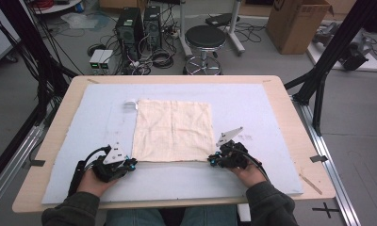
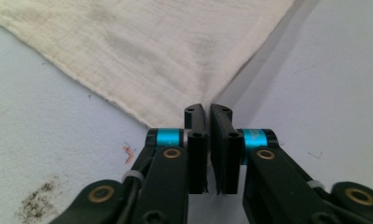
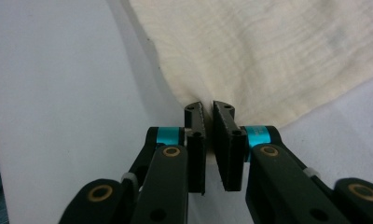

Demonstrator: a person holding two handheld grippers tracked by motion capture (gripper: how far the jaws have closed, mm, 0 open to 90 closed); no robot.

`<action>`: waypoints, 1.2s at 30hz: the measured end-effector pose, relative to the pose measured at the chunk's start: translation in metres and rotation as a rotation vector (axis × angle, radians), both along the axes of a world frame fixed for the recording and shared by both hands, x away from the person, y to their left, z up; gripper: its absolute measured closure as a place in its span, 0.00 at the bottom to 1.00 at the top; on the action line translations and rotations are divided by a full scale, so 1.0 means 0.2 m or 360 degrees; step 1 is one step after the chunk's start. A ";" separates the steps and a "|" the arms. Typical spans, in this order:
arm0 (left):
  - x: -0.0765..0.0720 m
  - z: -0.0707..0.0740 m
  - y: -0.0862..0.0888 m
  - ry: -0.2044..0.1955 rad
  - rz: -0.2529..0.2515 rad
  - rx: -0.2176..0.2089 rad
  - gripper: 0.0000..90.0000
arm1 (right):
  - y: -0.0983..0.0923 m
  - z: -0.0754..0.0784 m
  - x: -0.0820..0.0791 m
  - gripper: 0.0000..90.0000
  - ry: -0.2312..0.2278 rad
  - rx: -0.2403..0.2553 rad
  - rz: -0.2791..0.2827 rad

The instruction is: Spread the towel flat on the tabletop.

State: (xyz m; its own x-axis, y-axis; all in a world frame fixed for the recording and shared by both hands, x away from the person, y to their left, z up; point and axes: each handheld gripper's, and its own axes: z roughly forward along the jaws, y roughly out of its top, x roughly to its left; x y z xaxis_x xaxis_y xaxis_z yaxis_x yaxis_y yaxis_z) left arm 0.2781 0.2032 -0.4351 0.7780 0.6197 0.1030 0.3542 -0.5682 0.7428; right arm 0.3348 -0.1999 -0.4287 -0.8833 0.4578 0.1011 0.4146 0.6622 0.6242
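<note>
pale blue mat [image 1: 252, 174] covers the wooden table [image 1: 54, 136], with a cream cloth [image 1: 173, 130] lying flat at the mat's middle. left gripper [image 1: 130, 163] sits at the cloth's near left corner, jaws a narrow slit apart with the corner tip at their ends. right gripper [image 1: 212, 161] sits at the cloth's near right corner, same narrow gap, cloth edge at its tips.

I find no text, label, brand or number I can read in any of my views; the brown cardboard box [image 1: 297, 23] at the upper right of the high view carries a dark printed mark near its top edge, too small to make out
</note>
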 end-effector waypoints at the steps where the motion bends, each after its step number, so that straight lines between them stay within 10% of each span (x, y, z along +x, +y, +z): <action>1: 0.00 0.00 0.00 0.0006 -0.0009 0.0003 0.83 | 0.00 0.00 0.00 0.85 0.0010 0.0005 -0.0002; 10: -0.03 0.05 0.07 -0.0010 -0.0010 -0.0106 0.71 | -0.01 0.03 -0.04 0.58 -0.0033 0.0080 -0.0016; 36: 0.04 0.09 0.08 -0.0020 0.0059 -0.0256 0.70 | -0.04 0.08 0.05 0.39 -0.0108 0.0225 -0.0136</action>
State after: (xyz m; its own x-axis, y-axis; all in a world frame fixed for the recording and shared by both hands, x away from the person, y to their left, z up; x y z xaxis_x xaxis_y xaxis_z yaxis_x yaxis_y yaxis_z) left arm 0.2856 0.2188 -0.4178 0.7535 0.6574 0.0096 0.3632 -0.4283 0.8274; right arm 0.3452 -0.2078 -0.4117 -0.8489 0.5167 0.1112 0.4192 0.5300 0.7371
